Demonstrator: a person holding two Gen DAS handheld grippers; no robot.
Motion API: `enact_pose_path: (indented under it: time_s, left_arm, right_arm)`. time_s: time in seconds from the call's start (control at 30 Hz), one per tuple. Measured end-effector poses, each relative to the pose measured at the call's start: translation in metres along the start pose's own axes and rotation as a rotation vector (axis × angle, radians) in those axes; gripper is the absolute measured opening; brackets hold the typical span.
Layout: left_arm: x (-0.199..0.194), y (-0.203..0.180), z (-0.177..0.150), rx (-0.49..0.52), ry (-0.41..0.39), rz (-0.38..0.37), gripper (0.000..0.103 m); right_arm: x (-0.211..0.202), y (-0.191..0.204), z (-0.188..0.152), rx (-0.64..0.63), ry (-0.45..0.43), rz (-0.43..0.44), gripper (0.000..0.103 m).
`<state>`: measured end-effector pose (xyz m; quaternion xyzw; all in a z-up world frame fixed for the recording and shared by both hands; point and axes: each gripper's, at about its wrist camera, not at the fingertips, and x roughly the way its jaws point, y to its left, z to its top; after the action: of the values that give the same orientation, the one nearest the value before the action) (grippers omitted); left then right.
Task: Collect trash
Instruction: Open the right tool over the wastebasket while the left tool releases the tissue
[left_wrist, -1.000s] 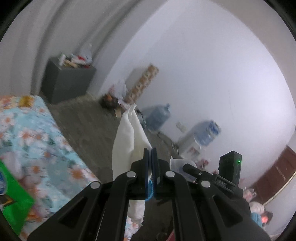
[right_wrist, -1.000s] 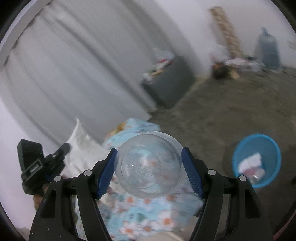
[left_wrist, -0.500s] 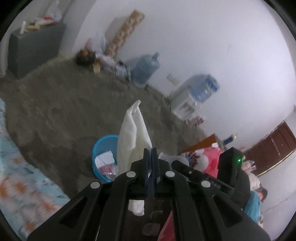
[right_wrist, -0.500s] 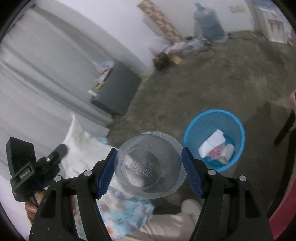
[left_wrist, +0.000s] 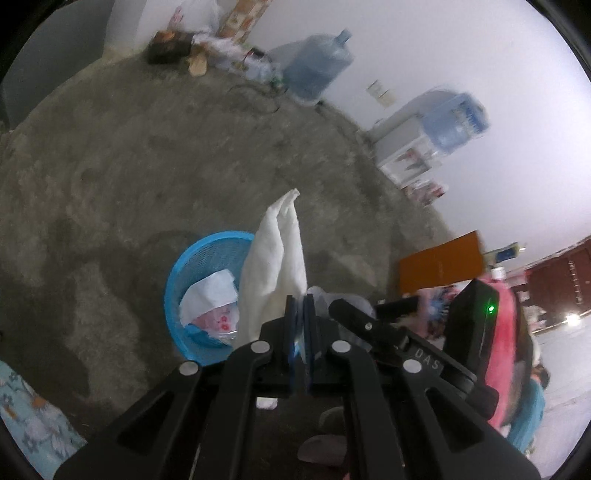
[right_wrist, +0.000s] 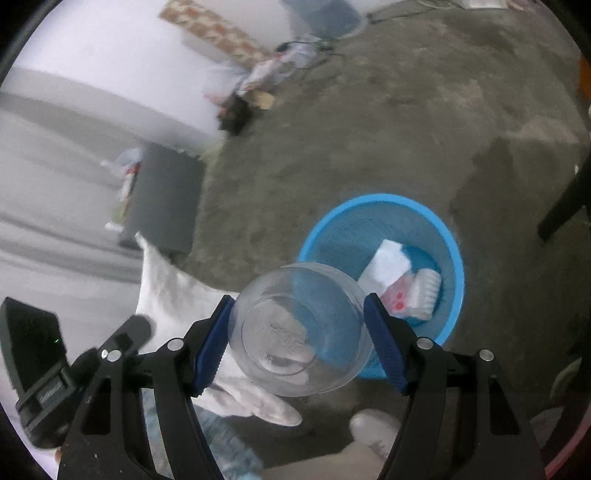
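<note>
Over the blue bin (right_wrist: 384, 266) on the grey floor (left_wrist: 147, 155), both grippers point steeply down, which suits dropping what they carry. Between the blue pads of the right gripper (right_wrist: 299, 336) sits a clear plastic cup (right_wrist: 297, 332), its base towards the camera. Those jaws have just been opening a little; the cup's left side still meets its pad, while on the right a sliver of gap seems to show, so I judge the release is starting. The cup hangs at the near left rim rather than over the middle, so it could clip the edge.

In the left wrist view, the left gripper (left_wrist: 300, 306) is nearly closed, with a white tissue (left_wrist: 275, 258) pinched at its lower end and standing up beyond the fingertips. Its jaws have also just been opening slightly, the tissue still between them. It hangs at the bin's right rim, just beside the cup. Crumpled paper and wrappers (right_wrist: 397, 284) already lie inside.
</note>
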<state>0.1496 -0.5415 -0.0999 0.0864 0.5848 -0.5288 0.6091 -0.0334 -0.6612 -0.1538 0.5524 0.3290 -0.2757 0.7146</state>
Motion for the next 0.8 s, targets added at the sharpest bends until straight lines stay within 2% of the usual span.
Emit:
enact_pose_path:
  time_s: [0.07,0.1,0.2,0.33,0.5,0.57,0.8]
  left_arm:
    - [0.012,0.001,0.004,0.002,0.02,0.043,0.025]
    - [0.016,0.001,0.005,0.006,0.019,0.066,0.026]
    - [0.012,-0.002,0.005,0.022,0.005,0.071,0.039]
    - [-0.008,-0.009,0.0,0.078,-0.046,0.073,0.05]
    - [-0.054,-0.017,-0.007,0.13,-0.135,0.072,0.062]
    - [-0.075,-0.02,-0.012,0.135,-0.183,0.071,0.071]
    - [-0.164,-0.022,-0.048,0.157,-0.358,0.078,0.09]
  right_arm:
    - [0.014,-0.008,0.005,0.015,0.011,-0.029,0.077]
    - [0.023,-0.015,0.007,0.031,0.023,-0.047,0.077]
    - [0.035,-0.024,0.006,0.057,0.043,-0.085,0.077]
    - [0.024,-0.025,-0.001,0.057,0.022,-0.101,0.077]
    - [-0.002,-0.01,-0.013,-0.001,-0.019,-0.1,0.077]
    - [-0.013,-0.001,-0.019,-0.037,-0.042,-0.093,0.077]
    - [-0.069,0.057,-0.053,-0.257,-0.117,-0.071,0.08]
